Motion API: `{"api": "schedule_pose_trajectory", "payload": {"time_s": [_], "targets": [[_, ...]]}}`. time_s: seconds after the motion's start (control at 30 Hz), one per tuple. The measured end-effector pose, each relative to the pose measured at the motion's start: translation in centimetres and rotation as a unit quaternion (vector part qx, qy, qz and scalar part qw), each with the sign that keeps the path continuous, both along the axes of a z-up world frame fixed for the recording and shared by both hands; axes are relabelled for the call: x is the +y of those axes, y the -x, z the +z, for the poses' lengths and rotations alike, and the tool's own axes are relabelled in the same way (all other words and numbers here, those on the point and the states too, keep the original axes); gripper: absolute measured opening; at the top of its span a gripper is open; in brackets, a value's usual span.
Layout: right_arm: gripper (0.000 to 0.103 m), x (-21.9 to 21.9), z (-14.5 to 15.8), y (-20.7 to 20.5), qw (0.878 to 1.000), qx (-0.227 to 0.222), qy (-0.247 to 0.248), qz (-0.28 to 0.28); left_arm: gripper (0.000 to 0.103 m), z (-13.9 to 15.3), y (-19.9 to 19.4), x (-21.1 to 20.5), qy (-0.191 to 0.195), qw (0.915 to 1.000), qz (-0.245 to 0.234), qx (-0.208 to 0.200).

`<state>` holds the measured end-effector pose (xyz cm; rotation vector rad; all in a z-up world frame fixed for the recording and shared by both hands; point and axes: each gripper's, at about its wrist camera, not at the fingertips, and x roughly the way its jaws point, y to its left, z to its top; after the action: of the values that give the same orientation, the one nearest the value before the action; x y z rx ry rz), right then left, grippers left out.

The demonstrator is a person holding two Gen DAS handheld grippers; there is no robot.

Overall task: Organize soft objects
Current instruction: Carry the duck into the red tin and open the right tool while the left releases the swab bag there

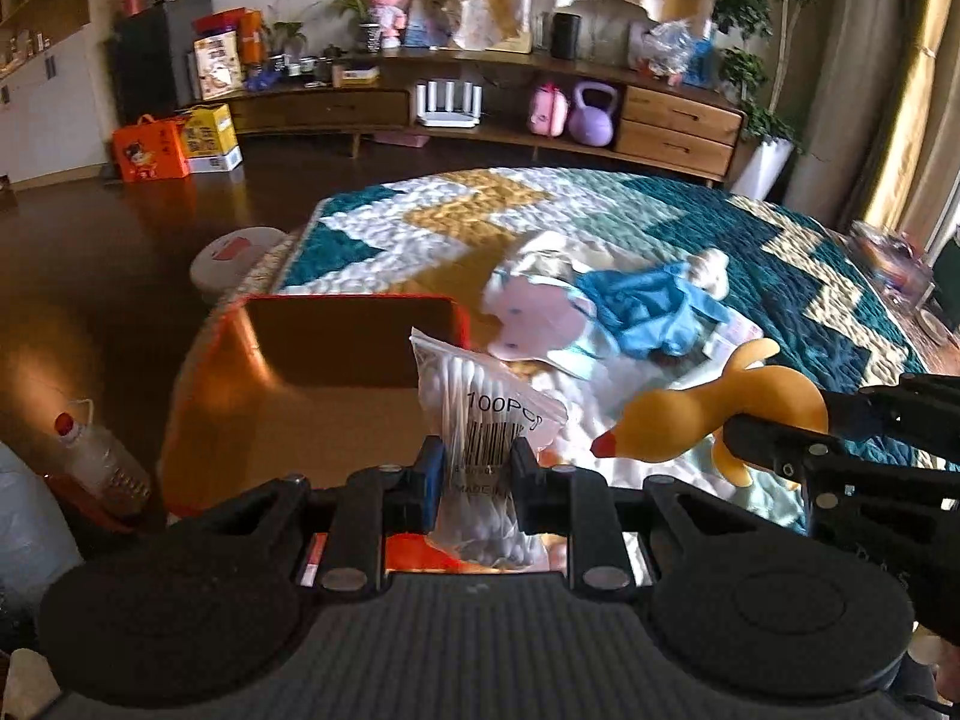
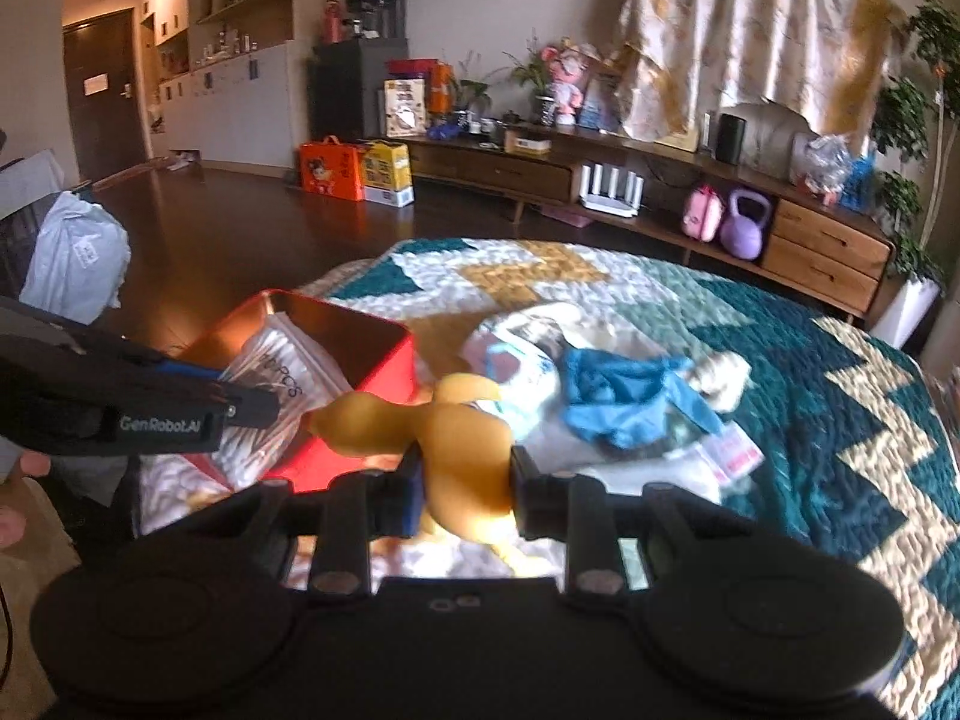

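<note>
Clear plastic cotton-swab bag (image 1: 480, 414), printed "100PCS", pinched in left gripper (image 1: 477, 483) over red box (image 1: 360, 306). Right gripper (image 2: 462, 489) clamps yellow rubber duck (image 2: 444, 432); "GenRobot.AI" on left gripper's side.

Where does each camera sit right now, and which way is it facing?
Left wrist: on the left claw, facing the red box and quilt; holds the swab bag; right claw intrudes.
Right wrist: on the right claw, gripping the yellow duck; left claw intrudes.
Shared: box, duck, blue cloth.
</note>
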<state>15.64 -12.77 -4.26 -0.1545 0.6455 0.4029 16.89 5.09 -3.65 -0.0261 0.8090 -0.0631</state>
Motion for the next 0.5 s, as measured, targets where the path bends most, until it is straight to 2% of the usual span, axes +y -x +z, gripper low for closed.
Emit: {"api": "schedule_pose_trajectory", "payload": {"time_s": [0.37,0.5], "targets": [[0.027,6.3,0.1,-1.9,0.999,0.0,0.009,0.037,0.023,0.1,-1.8,5.5,-0.008,0.9993,0.038,-0.002],[0.027,8.3,-0.3,-2.8,0.999,0.006,0.01,0.048,0.023,-0.3,-2.9,7.4,0.005,0.999,0.044,0.002]]}}
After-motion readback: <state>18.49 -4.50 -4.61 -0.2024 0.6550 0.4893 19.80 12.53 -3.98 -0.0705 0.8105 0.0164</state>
